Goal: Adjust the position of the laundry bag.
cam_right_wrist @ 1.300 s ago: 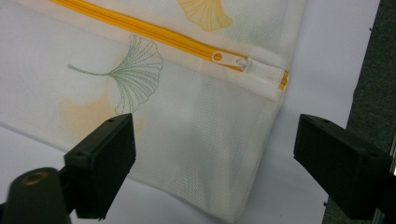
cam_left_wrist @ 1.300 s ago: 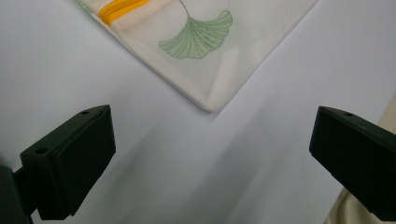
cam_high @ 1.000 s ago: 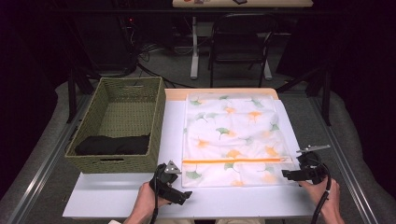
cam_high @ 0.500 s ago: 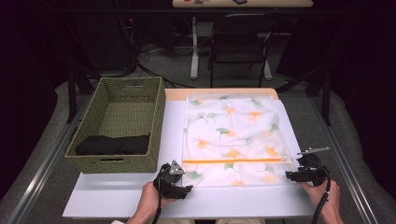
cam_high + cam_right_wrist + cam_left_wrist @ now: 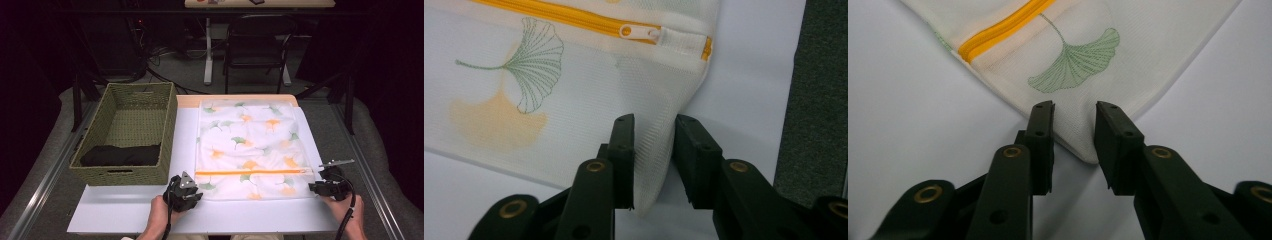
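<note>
A white mesh laundry bag [image 5: 250,145] with green and orange ginkgo leaves and an orange zipper [image 5: 250,172] lies flat on the white board [image 5: 125,210]. My left gripper [image 5: 198,194] is at the bag's near left corner. In the left gripper view that corner [image 5: 1083,125] lies flat between the jaws [image 5: 1074,135], which have just been closing and still leave a gap. My right gripper [image 5: 313,188] is at the near right corner. In the right gripper view its jaws [image 5: 654,150] have just been closing, and the mesh [image 5: 651,150] bunches up against both pads, just below the zipper pull [image 5: 626,31].
A green woven basket [image 5: 170,135] stands left of the bag, with a black cloth [image 5: 120,156] folded at its near end. Dark grey carpeted floor [image 5: 819,100] lies past the board's right edge. A chair [image 5: 255,45] stands behind the table.
Both grippers' jaws have narrowed around the bag's near corners. The hands and the bag have stayed where they were.
</note>
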The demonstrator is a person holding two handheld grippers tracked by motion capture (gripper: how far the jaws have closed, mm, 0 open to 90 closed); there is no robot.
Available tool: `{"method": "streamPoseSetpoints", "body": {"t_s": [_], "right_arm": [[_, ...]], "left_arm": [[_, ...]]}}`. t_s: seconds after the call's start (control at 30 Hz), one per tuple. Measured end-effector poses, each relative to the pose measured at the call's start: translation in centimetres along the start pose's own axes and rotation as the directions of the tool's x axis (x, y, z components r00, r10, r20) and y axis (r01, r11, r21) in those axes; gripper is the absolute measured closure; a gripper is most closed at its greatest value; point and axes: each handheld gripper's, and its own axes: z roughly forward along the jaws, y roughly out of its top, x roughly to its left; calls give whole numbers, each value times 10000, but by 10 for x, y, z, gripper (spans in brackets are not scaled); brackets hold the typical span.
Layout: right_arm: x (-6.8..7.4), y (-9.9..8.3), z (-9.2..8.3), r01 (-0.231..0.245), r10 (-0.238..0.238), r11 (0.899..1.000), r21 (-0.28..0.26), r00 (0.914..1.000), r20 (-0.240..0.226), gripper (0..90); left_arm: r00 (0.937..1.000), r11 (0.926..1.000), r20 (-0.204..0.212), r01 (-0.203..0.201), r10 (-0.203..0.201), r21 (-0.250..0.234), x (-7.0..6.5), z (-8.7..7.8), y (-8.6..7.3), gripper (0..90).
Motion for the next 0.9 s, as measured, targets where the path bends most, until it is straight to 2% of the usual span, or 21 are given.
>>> {"method": "streamPoseSetpoints", "body": {"t_s": [0.17, 0.27, 0.53, 0.6, 0.9], "right_arm": [[-2, -2, 0, -221, 219, 9997, -100, 9996, -181, 798], [-5, -4, -1, -451, 440, 9988, -214, 9978, -504, 837], [-5, -4, -1, -467, 455, 9987, -212, 9976, -526, 849], [1, -5, -2, -216, 204, 9996, -175, 9978, -625, 872], [9, -5, -3, 62, -69, 9999, -101, 9973, -730, 872]], "left_arm": [[10000, 9999, 48, 84, -84, -67, 0, 1, 0, 797], [9999, 9999, 94, 79, -79, -76, 2, 0, 0, 844], [9998, 9999, 190, 106, -105, -24, 2, -1, 0, 870], [9996, 9999, 248, 154, -155, 78, 5, -3, -1, 870], [9994, 9992, 219, 275, -281, 304, 7, -9, -5, 869]]}}
